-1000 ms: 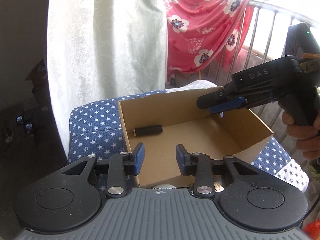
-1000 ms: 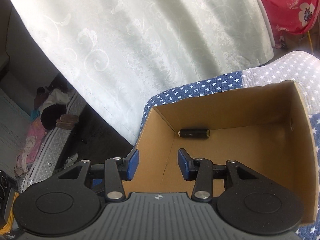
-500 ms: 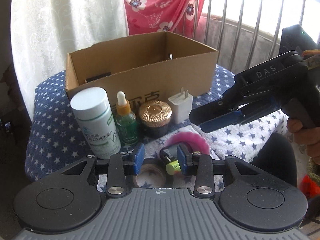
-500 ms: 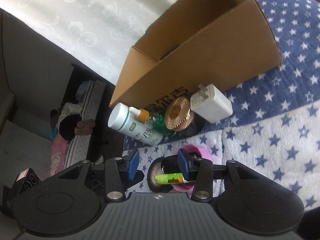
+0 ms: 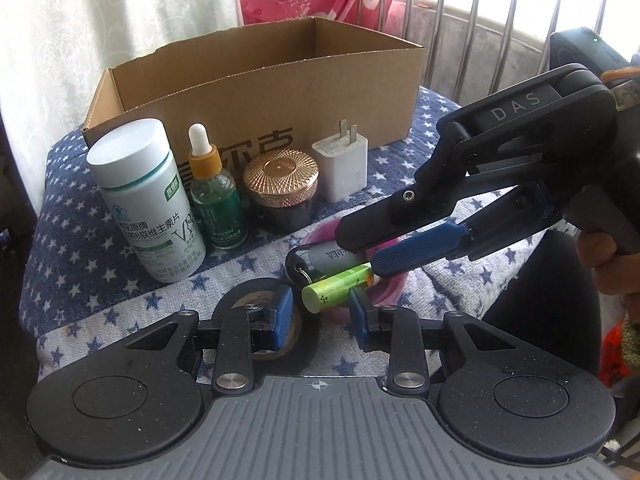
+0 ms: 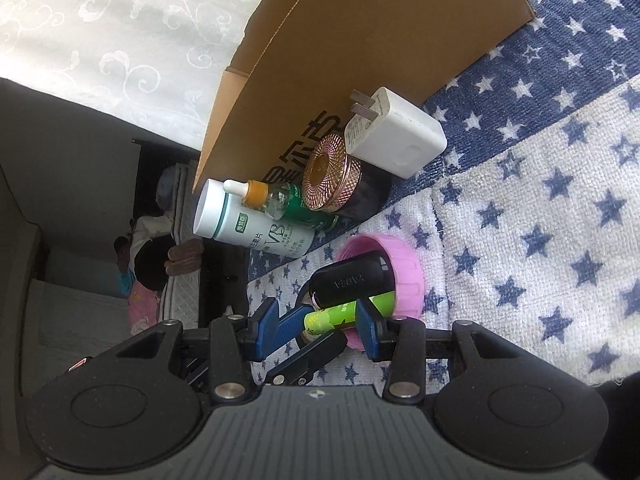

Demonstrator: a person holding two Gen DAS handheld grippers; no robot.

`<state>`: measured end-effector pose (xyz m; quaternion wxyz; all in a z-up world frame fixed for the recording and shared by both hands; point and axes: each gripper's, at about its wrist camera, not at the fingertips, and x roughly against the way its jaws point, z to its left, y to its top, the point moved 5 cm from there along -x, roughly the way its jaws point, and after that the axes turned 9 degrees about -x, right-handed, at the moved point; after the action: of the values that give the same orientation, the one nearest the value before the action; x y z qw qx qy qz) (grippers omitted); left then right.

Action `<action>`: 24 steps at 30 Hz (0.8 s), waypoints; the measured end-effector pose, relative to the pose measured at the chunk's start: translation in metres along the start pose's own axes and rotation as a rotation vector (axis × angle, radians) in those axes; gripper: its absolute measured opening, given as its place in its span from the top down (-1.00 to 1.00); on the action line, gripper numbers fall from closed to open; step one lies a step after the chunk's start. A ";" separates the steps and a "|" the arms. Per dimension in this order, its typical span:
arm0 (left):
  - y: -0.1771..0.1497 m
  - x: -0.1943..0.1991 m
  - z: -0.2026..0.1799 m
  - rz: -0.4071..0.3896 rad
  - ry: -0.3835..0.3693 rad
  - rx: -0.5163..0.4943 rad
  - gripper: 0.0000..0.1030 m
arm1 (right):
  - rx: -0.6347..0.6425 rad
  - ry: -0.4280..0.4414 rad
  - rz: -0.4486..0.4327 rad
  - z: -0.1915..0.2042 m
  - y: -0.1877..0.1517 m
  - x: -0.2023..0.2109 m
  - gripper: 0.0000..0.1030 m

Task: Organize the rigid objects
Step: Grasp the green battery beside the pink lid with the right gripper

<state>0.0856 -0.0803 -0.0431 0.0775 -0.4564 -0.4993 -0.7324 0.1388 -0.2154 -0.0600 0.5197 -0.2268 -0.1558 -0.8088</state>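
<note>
A green battery (image 5: 338, 287) (image 6: 348, 312) and a black capsule-shaped device (image 5: 325, 261) (image 6: 352, 282) lie in a pink lid (image 5: 384, 286) (image 6: 406, 272) on the star-patterned cloth. My left gripper (image 5: 320, 314) is open, its fingers on either side of the battery's near end. My right gripper (image 6: 316, 322) (image 5: 360, 258) is open and comes in from the right, its tips over the lid beside the battery. A cardboard box (image 5: 260, 80) (image 6: 360, 40) stands behind.
In front of the box stand a white vitamin bottle (image 5: 148, 200) (image 6: 252, 230), a green dropper bottle (image 5: 214, 196), a gold-lidded jar (image 5: 282, 188) (image 6: 332, 180) and a white charger (image 5: 344, 164) (image 6: 396, 132). A black tape roll (image 5: 260, 320) lies under my left finger. Window bars are behind.
Both grippers have pulled back from over the box and come down to the pink lid. The right gripper's tips have moved in over the battery.
</note>
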 end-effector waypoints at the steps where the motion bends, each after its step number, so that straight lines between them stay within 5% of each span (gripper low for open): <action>1: 0.000 0.002 -0.001 -0.003 -0.013 0.004 0.45 | -0.004 0.001 0.001 0.000 -0.001 0.001 0.12; 18: 0.000 0.012 -0.036 -0.051 -0.213 -0.060 0.55 | -0.053 -0.011 -0.014 -0.009 -0.008 0.011 0.14; 24: -0.003 0.011 -0.041 -0.053 -0.195 -0.089 0.54 | -0.026 -0.055 -0.029 -0.007 -0.009 0.009 0.26</action>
<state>0.0531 -0.1075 -0.0405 -0.0110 -0.5152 -0.4832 -0.7078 0.1261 -0.2223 -0.0608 0.5005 -0.2531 -0.1628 -0.8117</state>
